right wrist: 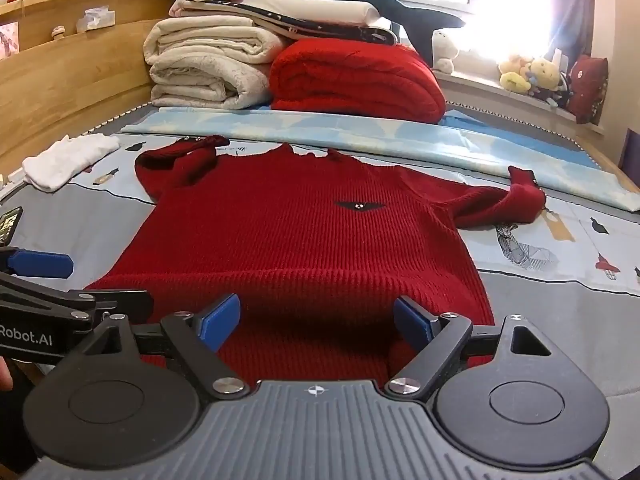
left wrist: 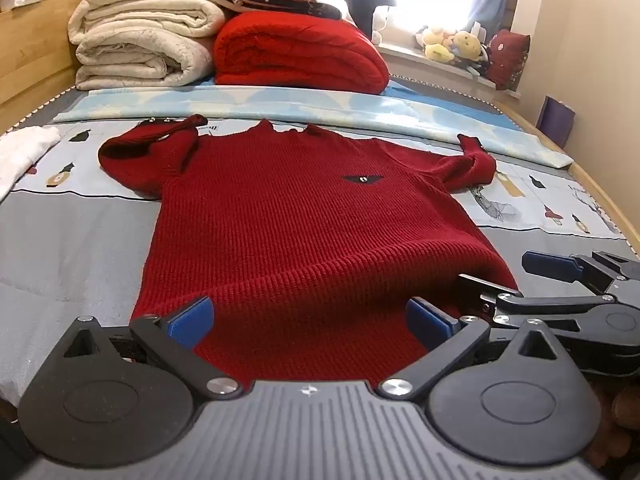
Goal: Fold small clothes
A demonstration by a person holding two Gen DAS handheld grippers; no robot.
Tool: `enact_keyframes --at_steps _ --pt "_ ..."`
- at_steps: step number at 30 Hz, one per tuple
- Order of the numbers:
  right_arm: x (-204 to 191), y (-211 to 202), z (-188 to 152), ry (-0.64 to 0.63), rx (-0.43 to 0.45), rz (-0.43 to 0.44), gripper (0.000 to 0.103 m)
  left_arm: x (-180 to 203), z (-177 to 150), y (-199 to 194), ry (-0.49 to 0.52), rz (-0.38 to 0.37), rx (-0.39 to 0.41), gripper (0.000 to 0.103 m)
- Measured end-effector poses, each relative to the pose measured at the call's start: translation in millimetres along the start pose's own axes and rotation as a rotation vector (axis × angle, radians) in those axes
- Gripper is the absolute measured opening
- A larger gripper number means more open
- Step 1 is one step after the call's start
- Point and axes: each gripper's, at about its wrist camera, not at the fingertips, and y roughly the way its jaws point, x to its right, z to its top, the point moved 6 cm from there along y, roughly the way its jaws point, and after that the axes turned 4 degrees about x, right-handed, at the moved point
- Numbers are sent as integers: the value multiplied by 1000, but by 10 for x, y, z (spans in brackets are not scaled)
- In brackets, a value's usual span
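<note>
Red knit sweater (left wrist: 304, 216) spread flat, front up, on the bed (left wrist: 72, 248), collar toward the far side and hem nearest the cameras; small dark badge (left wrist: 363, 178) on the chest. Both sleeves bunched and curled back at the shoulders: left sleeve (left wrist: 148, 152) doubled over on itself, right sleeve (right wrist: 504, 204) twisted into a loop at the cuff.

Left gripper (left wrist: 308, 316) wide open, poised low over the hem, blue pads either side of the knit with nothing between them pinched. Right gripper (right wrist: 316, 320) likewise wide open, low over the hem, holding nothing. Both close together, side by side near the middle of the hem rather than at its corners.

Likely trouble from here:
- Closing at mid-hem instead of the corners: sagging outer edges, a crooked fold line
- Pinching only the top layer of the thick ribbed knit: front lifting away from the back, layers sliding apart
- Folding with the sleeves bunched: lumps trapped inside, uneven bundle
- Pulling unevenly on stretchy knit: body skewing across the slippery sheet, dragging the sheet along
- The two grippers so close together: risk of knocking into each other on closing or lifting

White garment (right wrist: 68, 160) well apart at the left edge, stacked blankets (right wrist: 208, 68) and red quilt (right wrist: 356, 76) beyond the collar; none in the way of a fold made toward the collar
</note>
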Motion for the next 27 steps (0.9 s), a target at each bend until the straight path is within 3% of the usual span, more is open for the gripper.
enact_keyframes --at_steps 27 --pt "-21 -1 6 -6 12 20 82 -5 42 -46 -7 1 6 102"
